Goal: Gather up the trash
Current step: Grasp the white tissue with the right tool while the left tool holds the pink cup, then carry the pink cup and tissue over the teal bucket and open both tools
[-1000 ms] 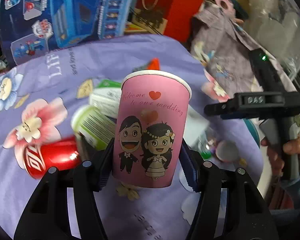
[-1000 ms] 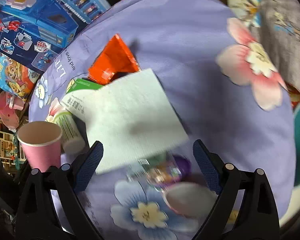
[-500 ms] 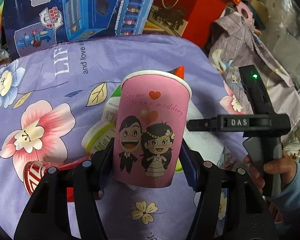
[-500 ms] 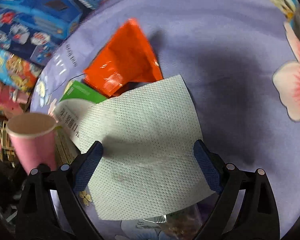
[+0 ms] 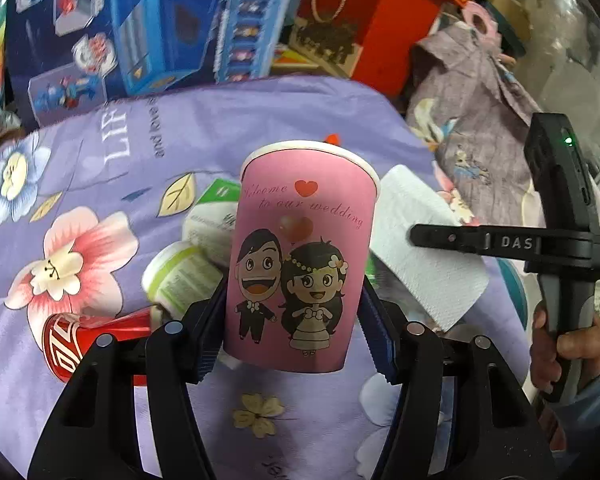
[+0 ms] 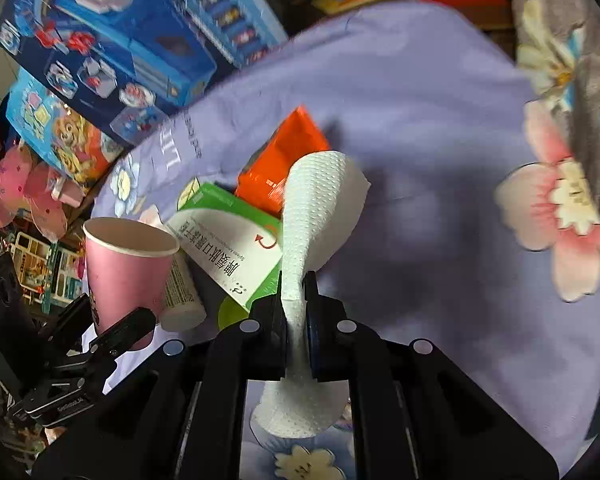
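Note:
A pink paper cup [image 5: 300, 256] with a cartoon wedding couple stands upright in my left gripper [image 5: 294, 320], which is shut on its lower half. From the right wrist view the same cup [image 6: 124, 264] shows at the left. My right gripper [image 6: 296, 304] is shut on a white paper towel [image 6: 320, 200], pinched between the pads and folded upward above the purple floral cloth [image 6: 440, 140]. Seen from the left wrist view, the towel [image 5: 424, 264] hangs just right of the cup under the right gripper [image 5: 416, 236], with a person's hand [image 5: 572, 344] on the handle.
On the cloth lie a red drink can [image 5: 80, 340], a white and green tube [image 5: 180, 276], a green and white box [image 6: 228, 240] and an orange packet [image 6: 284, 164]. Blue toy boxes [image 5: 140, 40] and a red gift bag [image 5: 360, 20] stand behind. A grey garment [image 5: 472, 120] lies right.
The right gripper's jaws closed on the flat paper towel and lifted it, so it now stands crumpled, uncovering the green and white box. The left gripper keeps its hold on the cup.

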Demonstrator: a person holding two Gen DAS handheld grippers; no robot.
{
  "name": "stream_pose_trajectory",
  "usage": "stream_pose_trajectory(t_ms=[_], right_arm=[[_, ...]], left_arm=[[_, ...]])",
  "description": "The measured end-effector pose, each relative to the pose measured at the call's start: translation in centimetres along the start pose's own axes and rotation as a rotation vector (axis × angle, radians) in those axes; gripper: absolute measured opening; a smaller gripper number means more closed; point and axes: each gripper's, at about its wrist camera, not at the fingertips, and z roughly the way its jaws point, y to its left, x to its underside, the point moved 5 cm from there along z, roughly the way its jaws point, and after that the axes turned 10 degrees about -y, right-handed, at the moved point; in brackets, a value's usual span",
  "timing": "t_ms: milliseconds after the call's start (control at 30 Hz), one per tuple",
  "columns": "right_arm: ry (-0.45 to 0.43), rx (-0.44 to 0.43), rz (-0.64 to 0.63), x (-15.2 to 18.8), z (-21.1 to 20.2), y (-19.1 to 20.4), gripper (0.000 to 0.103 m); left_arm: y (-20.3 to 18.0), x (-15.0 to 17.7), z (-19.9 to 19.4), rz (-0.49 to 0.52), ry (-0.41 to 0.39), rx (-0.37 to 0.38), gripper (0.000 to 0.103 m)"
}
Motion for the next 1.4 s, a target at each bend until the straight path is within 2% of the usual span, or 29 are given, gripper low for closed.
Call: stream_pose_trajectory(t_ms=[133, 300, 600, 800, 1067, 1400], right_arm=[[-0.054, 0.008, 0.027, 0.0, -3.6, -1.6, 0.008], [-0.124, 0.046, 0.092, 0.4, -8.5, -5.4, 0.008], [-0.244, 0.176, 0.263, 3.5, -18.1, -16.8, 0.008], [-0.316, 0.248, 0.371, 6.4, -24.1, -24.4, 0.008], [-0.329, 0.290, 0.490, 9.9, -26.9, -31.2, 0.008], [-0.296, 0.316, 0.577, 12.4, -27.4, -36.0, 0.008]], left_arm=[[-2.8, -0.2, -0.4, 0.037, -0.004, 0.027, 0.061], [-7.8, 0.1, 0.3, 0.098, 0.018, 0.086, 0.061], [-21.5, 1.9, 3.4, 0.281, 0.088, 0.244, 0.061], [-29.4, 3.3, 5.5, 0.369, 0.126, 0.316, 0.061], [-37.6, 5.9, 9.4, 0.442, 0.216, 0.349, 0.062], [-43.2, 8.8, 13.7, 0.491, 0.308, 0.365, 0.063]])
